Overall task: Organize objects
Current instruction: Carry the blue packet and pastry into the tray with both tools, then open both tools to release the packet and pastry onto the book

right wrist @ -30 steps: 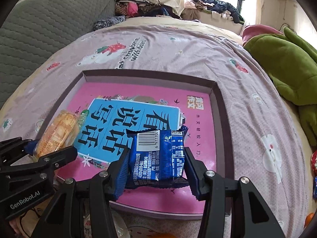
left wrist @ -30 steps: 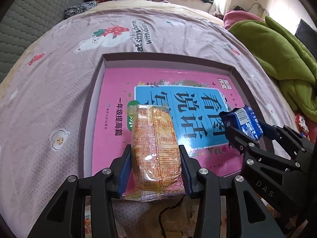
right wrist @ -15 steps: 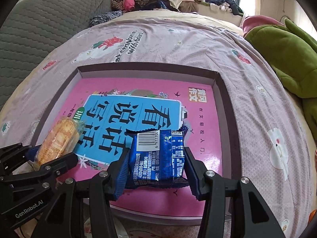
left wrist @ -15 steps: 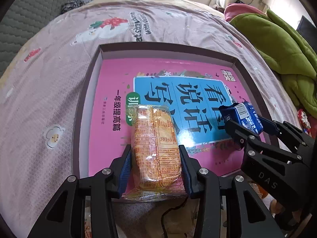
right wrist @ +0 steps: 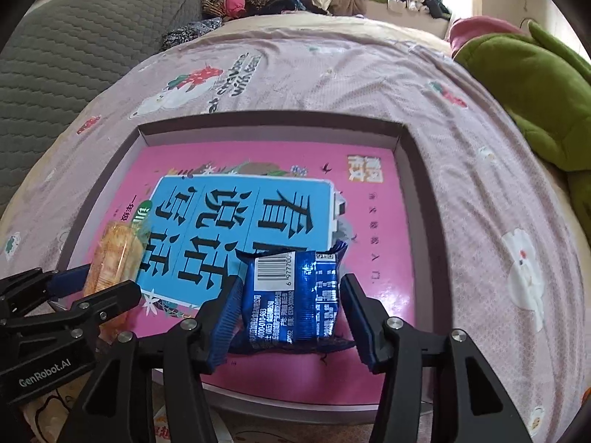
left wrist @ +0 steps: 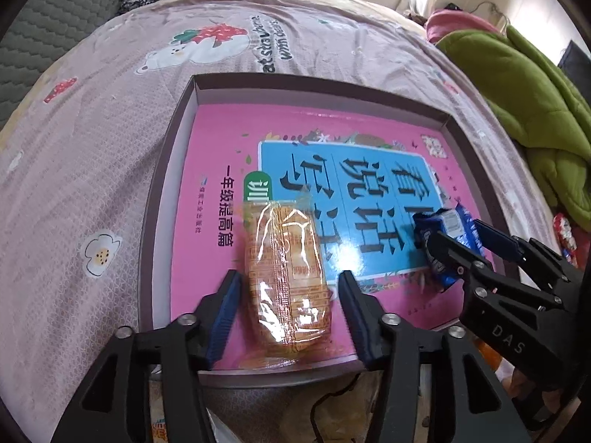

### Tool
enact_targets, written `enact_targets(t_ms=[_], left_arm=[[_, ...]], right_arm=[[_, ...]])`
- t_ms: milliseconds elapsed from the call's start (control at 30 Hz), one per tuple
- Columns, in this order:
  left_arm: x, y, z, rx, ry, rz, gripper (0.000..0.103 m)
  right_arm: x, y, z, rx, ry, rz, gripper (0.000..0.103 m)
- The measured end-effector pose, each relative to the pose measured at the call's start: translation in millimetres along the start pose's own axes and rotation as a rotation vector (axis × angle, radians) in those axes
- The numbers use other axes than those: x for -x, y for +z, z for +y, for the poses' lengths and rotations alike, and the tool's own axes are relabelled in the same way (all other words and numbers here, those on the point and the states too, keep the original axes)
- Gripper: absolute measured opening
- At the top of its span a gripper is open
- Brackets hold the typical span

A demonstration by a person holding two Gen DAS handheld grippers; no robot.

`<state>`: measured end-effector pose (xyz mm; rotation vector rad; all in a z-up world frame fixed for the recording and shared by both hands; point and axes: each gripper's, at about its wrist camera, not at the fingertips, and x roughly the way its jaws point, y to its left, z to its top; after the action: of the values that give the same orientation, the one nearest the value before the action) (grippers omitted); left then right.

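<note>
Pink book cover takes both snacks as the fingers let go!
Lilac bed (left wrist: 110,147), shallow box (left wrist: 168,184), and inside: left gripper (left wrist: 288,306) has just opened, orange packet (left wrist: 286,277) loose between its fingers; right gripper (right wrist: 288,317) has just been opening too, with the blue packet (right wrist: 295,302) lying between, seemingly released.

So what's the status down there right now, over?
Both jaws just opening. Orange snack pack and blue snack pack released, lying on pink book in box. Nothing blocking.

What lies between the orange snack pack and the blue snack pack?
Only the pink book's blue title panel, seen in both views; the orange snack pack and blue snack pack lie apart.
</note>
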<state>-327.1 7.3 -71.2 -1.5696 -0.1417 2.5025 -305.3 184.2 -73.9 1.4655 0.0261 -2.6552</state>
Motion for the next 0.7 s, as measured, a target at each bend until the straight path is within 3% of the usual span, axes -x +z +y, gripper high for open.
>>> enact_targets(t_ms=[300, 700], left_arm=[[26, 6, 9, 0.030, -0.001, -0.066, 0.065], [95, -14, -5, -0.005, 0.044, -0.204, 0.072]], right_arm=[[25, 1, 0, 0.001, 0.009, -0.054, 0.056], [82, -4, 8, 0.028, 0.024, -0.129, 0.057]])
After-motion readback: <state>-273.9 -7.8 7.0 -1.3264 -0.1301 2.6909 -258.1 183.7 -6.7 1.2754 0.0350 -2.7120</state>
